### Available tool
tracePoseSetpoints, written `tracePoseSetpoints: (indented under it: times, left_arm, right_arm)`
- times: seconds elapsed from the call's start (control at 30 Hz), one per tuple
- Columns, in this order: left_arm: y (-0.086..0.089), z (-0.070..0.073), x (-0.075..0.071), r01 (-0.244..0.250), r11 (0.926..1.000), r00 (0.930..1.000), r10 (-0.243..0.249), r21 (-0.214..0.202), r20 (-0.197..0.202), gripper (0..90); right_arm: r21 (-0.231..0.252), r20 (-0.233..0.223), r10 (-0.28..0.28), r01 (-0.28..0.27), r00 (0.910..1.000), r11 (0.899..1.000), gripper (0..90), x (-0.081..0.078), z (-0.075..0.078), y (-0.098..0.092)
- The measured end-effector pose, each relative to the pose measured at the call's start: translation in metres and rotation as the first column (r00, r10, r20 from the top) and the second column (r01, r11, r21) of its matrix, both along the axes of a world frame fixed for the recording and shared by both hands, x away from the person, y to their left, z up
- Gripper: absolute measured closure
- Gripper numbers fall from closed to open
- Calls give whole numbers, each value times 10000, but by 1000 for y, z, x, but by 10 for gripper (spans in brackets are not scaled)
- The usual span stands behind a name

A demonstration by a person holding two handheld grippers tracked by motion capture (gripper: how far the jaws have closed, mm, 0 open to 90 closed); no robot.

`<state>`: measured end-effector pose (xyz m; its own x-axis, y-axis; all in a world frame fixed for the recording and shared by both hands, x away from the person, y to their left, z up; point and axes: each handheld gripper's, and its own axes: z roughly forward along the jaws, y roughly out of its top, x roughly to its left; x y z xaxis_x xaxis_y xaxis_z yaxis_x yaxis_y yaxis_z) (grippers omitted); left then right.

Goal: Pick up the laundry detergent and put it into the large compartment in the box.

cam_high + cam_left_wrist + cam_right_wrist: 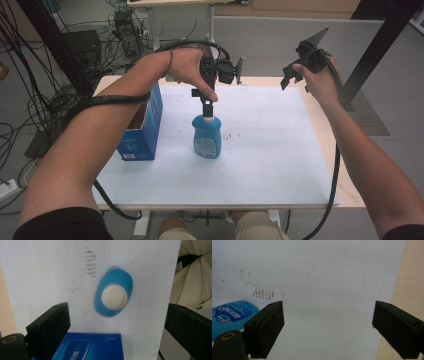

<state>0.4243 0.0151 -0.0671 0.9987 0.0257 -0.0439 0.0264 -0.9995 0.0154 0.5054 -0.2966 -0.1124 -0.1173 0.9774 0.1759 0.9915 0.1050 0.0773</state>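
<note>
Bottle [207, 138], blue with a white cap [207, 120], stands upright near the middle of the desk [270, 165], on the white sheet that covers most of the top. From the high view its label faces the person's side. The left gripper view looks straight down on it, showing the oval blue shoulders and the round white cap [114, 296] from above, with faint brown smudges [90, 263] on the sheet beyond it. The right gripper view catches a part of the label [230, 312] at its lower left, and the same row of smudges [263, 293] nearby.

Just left of the bottle, at the desk's left edge, stands a blue box [143, 125] with its top open; its inside is dark in the high view and what it holds cannot be told. The left gripper view shows the printed blue face of the box [87, 347] at the bottom of the frame.

The left gripper [206, 104] hangs directly over the cap, pointing down, the hand [187, 65] wrapped round its body. Its jaws are spread wide, well apart on either side of the bottle in its own view, and grip nothing.

The right gripper [292, 77] is held up over the far right corner of the desk, well apart from the bottle. Its jaws stand wide apart too, with bare white sheet between them and the wooden edge of the desk [412, 277] at the right.
</note>
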Motion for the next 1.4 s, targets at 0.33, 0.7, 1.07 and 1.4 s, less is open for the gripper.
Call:
tracePoseSetpoints:
  times: [0.33, 0.7, 1.07, 1.4]
  left_arm:
    - [0, -8, -1, 118, 9999, 9999, -118, -59, -20, 67]
    - [-2, -31, 1, 257, 9996, 9993, -261, -151, -254, 67]
    - [-3, -58, 1, 376, 9992, 9986, -379, -99, -366, 68]
    - [-8, -81, -3, 564, 9983, 9978, -559, 129, -360, 70]
  right_arm:
    - [-21, -74, 6, -6, 10000, 10000, 106, 2, -3, 2]
    - [-56, -84, 13, -13, 10000, 10000, 106, 2, -4, 2]
    - [-8, -184, -15, 15, 9998, 10000, 106, 5, -8, 0]
    - [-52, -258, -1, 0, 9997, 10000, 106, 6, -11, 2]
